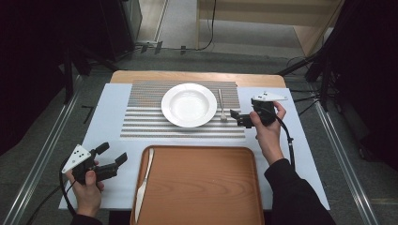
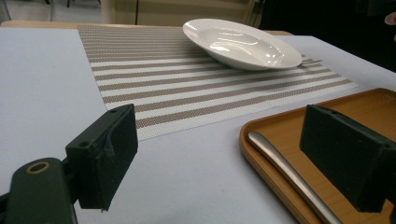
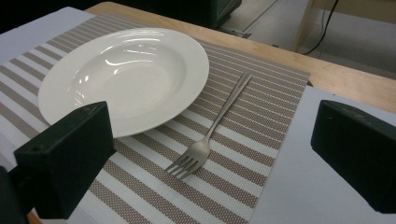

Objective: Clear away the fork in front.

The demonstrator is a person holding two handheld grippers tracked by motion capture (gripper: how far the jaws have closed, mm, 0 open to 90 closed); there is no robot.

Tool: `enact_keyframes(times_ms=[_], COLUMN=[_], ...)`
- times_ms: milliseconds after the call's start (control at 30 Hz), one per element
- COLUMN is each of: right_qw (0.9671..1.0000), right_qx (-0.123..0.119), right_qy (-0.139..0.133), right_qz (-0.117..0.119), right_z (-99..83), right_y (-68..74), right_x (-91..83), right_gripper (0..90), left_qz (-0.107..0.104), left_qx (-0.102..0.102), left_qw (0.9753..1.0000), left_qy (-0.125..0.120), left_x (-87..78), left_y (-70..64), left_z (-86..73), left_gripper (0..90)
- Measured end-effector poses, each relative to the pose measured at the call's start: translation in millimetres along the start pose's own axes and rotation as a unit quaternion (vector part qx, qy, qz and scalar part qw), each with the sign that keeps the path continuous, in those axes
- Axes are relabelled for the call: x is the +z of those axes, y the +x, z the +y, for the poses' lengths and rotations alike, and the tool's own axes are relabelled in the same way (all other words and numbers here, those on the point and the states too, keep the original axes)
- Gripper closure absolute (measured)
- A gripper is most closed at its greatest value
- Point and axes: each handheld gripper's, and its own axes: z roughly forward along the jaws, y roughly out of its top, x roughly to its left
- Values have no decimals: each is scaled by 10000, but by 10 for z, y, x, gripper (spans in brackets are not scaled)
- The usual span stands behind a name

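A white deep plate [image 1: 189, 104] [image 2: 240, 43] [image 3: 122, 77] rests on a brown-and-white striped placemat [image 1: 141, 115] [image 3: 243, 140]. To its right on the mat lies a metal fork [image 1: 221, 106] [image 3: 212, 128], tines toward me. A table knife [image 1: 144, 182] [image 2: 289, 175] lies along the left edge of a wooden tray [image 1: 202, 187] [image 2: 275, 128]. My right gripper [image 1: 238, 117] [image 3: 210, 154] stands open just right of the fork, nothing between its jaws. At the table's near left, my left gripper [image 1: 112, 153] [image 2: 224, 154] is open and empty beside the tray.
A white sheet [image 1: 105, 122] covers most of the wooden table [image 1: 197, 76]. Cables trail from both grippers. Beyond the table are a grey floor, black stands and wooden furniture [image 1: 277, 14].
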Motion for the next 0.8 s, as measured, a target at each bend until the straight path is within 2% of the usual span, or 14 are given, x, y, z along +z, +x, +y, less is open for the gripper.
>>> enact_keyframes(times_ms=[200,533,800], right_qw=[9999,9986,9977], right_qx=[34,360,417], right_qy=[139,371,523], right_qz=[24,136,59], right_z=[48,46,79], right_y=[12,-63,-81], right_x=[152,392,518], right_gripper=[0,0,0], left_qz=[13,-7,-7], left_qx=[20,4,-4], left_qw=[10000,10000,10000], left_qy=[21,15,11], left_x=[6,5,7], left_y=[-5,-1,-1], left_z=[-1,-1,-1], left_gripper=[106,106,106])
